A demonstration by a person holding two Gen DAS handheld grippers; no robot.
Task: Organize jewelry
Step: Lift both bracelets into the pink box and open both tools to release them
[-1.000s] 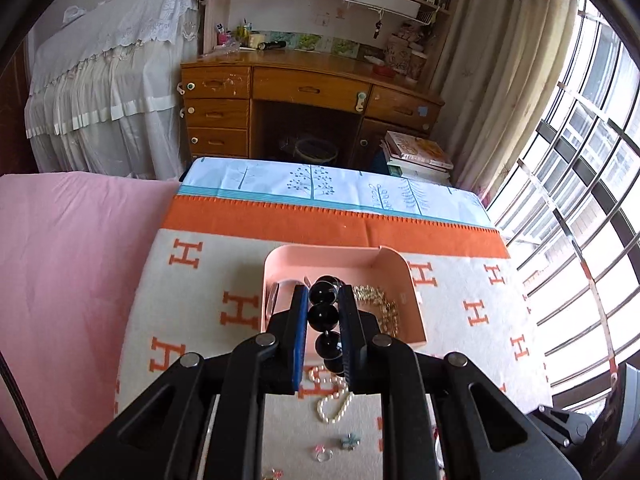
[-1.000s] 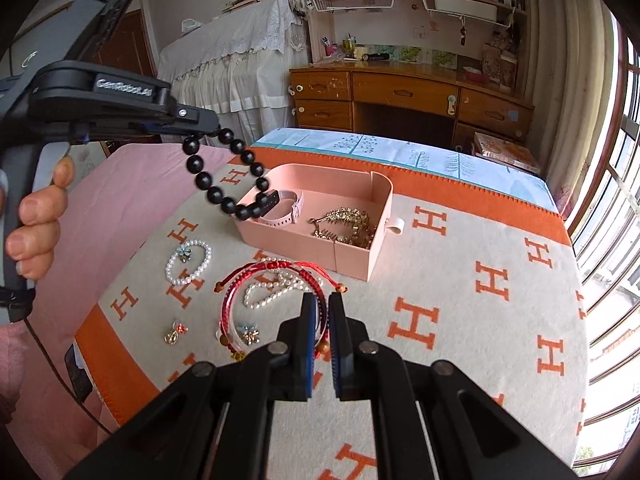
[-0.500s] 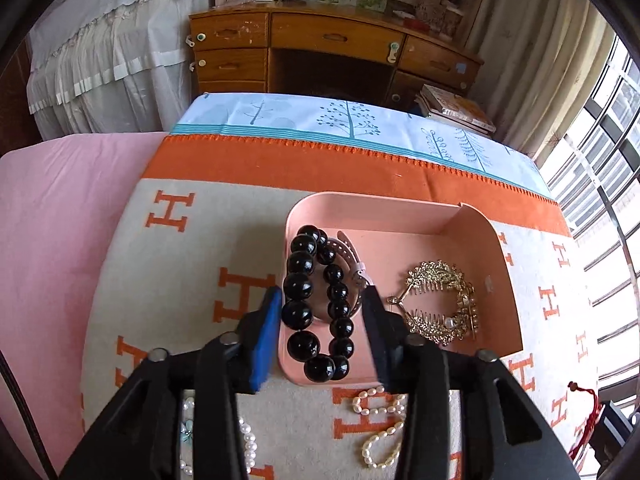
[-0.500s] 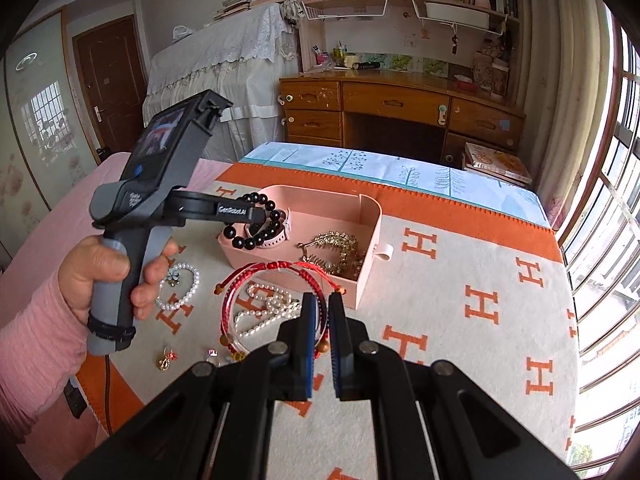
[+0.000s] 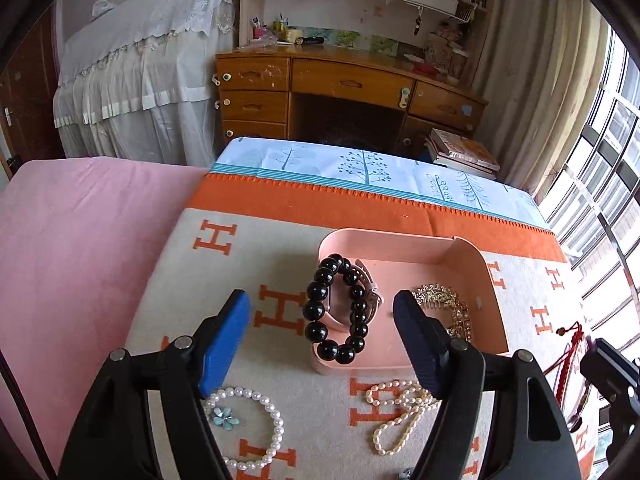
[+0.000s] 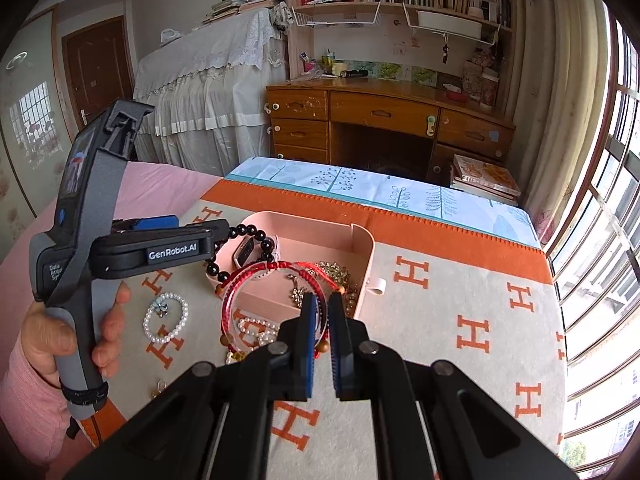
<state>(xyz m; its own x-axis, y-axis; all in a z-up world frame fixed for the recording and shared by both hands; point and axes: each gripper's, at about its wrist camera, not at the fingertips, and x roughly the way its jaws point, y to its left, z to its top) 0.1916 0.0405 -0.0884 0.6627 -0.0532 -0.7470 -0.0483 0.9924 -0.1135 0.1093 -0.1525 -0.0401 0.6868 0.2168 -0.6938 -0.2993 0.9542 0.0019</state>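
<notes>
Left tool (image 5: pixel 322 316) spread wide, holding nothing; black bead bracelet (image 5: pixel 335 308) draped over the pink tray (image 5: pixel 404 242) near-left rim. Right tool (image 6: pixel 323 312) pinching red cord bracelet (image 6: pixel 276 270), lifted near tray; only right view shows that grip.

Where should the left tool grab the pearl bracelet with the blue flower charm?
Pinch the pearl bracelet across its bare far arc, coming straight down. It lies flat as an open loop on the blanket, so one pad fits inside the ring; avoid the flower charm.

pearl bracelet (image 5: pixel 256 428) partly behind hand-held gripper (image 5: pixel 320 320)
</notes>
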